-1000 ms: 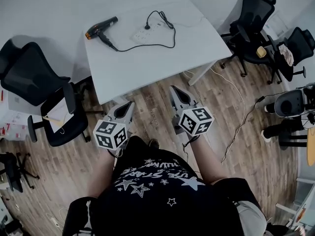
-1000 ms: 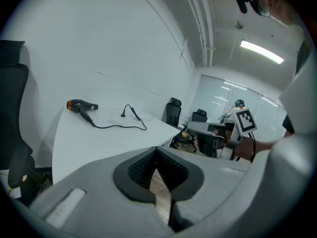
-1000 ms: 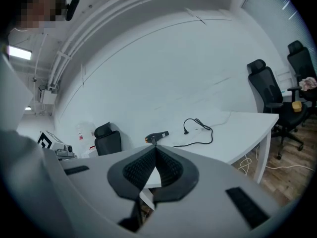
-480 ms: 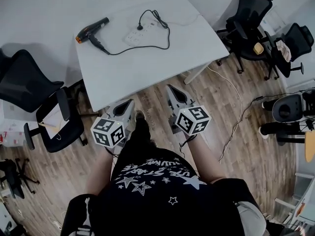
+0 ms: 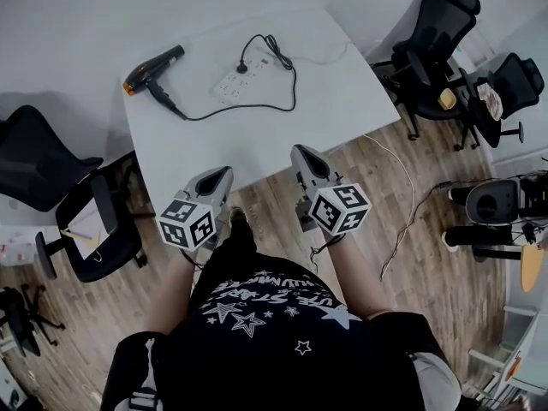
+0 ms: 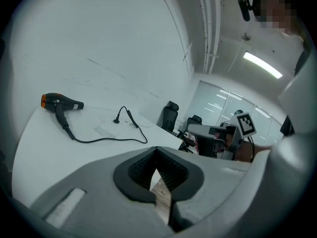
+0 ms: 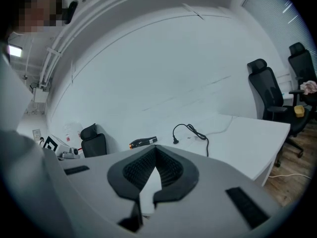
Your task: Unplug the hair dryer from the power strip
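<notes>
A black hair dryer with an orange nozzle lies at the far left of the white table. Its black cord loops to a plug seated in the white power strip at the table's far middle. My left gripper and right gripper hover side by side at the table's near edge, well short of the strip. Both are shut with nothing between the jaws. The left gripper view shows the dryer and plug beyond the left gripper. In the right gripper view, the dryer lies past the right gripper.
Black office chairs stand left of the table and at the right. A white cable trails over the wooden floor on the right, near a grey machine. A white cord runs off the strip toward the table's right edge.
Both grippers have moved forward from over the floor to the table's near edge. The table and its objects sit closer in the head view. Dryer, cord and strip lie as before.
</notes>
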Demonstrator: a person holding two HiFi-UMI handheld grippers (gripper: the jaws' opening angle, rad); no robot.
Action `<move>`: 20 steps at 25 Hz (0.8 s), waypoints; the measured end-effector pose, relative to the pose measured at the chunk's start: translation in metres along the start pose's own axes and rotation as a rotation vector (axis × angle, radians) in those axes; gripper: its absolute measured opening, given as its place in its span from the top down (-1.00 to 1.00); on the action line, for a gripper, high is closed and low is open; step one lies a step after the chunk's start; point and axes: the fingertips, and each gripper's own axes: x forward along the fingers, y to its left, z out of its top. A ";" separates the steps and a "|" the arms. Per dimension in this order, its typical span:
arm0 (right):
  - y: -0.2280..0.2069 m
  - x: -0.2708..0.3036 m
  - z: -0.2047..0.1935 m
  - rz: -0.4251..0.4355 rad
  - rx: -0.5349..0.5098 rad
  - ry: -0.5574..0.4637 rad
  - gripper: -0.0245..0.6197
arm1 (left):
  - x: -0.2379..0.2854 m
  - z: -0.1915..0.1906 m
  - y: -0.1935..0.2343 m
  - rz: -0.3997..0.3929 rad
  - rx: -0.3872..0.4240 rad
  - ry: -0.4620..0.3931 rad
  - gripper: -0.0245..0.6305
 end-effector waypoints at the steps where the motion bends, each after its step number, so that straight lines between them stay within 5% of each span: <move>1: -0.003 0.008 0.003 -0.002 0.001 0.002 0.90 | 0.005 0.005 0.005 -0.004 -0.001 0.000 0.90; 20: -0.045 0.152 0.047 -0.008 -0.033 0.057 0.90 | 0.073 0.061 0.103 -0.011 -0.033 0.049 0.90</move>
